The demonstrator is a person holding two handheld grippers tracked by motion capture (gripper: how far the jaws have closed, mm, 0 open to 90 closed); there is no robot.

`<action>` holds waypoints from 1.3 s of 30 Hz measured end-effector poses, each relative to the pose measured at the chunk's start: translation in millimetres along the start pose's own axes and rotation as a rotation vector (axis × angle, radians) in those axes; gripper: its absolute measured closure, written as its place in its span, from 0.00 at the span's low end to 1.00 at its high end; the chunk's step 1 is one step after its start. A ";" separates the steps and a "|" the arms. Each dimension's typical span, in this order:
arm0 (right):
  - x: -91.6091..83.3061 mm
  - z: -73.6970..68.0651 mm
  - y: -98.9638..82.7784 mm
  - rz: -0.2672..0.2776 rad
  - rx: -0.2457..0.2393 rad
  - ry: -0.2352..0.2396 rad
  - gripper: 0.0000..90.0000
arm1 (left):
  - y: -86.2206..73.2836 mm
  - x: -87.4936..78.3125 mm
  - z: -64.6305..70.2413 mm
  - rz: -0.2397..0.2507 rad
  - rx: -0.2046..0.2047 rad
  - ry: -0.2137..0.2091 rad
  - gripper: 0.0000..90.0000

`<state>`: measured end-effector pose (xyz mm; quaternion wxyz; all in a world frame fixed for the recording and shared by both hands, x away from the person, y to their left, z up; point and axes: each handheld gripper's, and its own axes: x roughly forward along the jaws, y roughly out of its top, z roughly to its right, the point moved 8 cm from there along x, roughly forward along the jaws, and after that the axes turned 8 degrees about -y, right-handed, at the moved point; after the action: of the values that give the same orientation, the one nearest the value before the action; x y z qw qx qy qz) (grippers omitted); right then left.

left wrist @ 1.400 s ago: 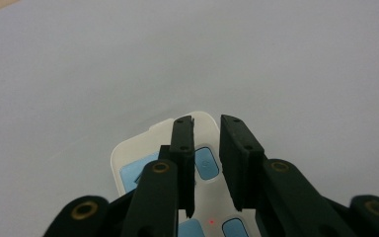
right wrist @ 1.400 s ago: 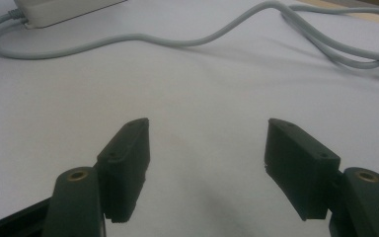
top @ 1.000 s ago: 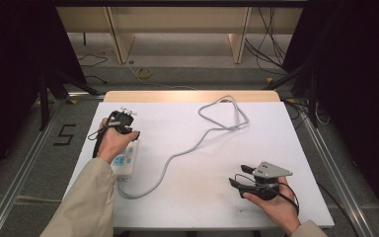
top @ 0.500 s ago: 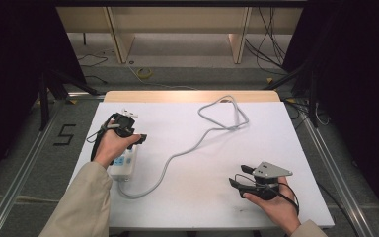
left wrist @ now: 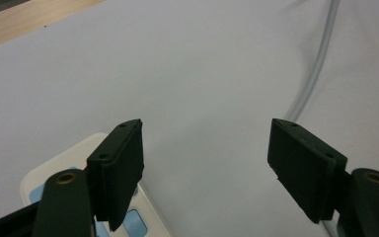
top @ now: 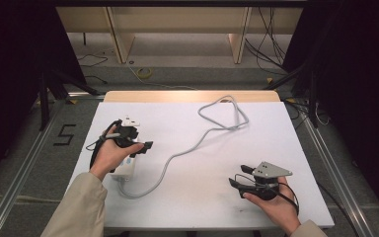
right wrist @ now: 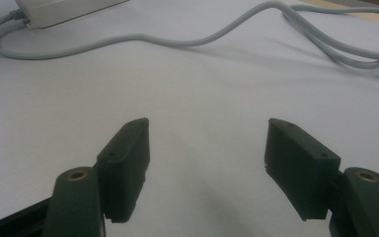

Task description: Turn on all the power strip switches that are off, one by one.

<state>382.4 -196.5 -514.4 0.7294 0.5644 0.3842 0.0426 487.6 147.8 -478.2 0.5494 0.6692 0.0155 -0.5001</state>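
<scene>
White plastic, that's the power strip (top: 125, 167), lying near the left edge of the surface (top: 197, 207) right under my left hand. In the left gripper view I see its blue switches (left wrist: 133, 222) just behind the near jaw. My left gripper (top: 140, 146) sits over the strip, and its jaws have just been opening; they stand wide now with nothing between them, only bare surface. From the strip's near end the grey cord (top: 187, 150) curls out, snakes across the middle and loops up near the far edge. Over on the right, well apart from all that, my right gripper (top: 239, 177) rests low on the surface, jaws spread wide and gripping nothing, pointed across toward the strip and cord.
</scene>
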 end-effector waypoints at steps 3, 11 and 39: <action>-0.1 0.0 0.1 0.001 0.001 0.000 0.39 | -3.4 -0.7 3.9 0.011 0.002 -0.005 0.33; -0.2 -0.2 0.0 0.000 0.001 0.001 0.39 | -9.9 -4.5 9.2 0.041 0.021 -0.004 0.31; -0.4 0.3 0.0 0.001 0.002 0.004 0.38 | -40.2 -18.2 28.5 0.072 0.118 -0.015 0.26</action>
<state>382.2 -196.9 -514.2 0.7281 0.5654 0.3852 0.0437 437.0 151.9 -491.7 0.5267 0.6968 -0.0421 -0.4851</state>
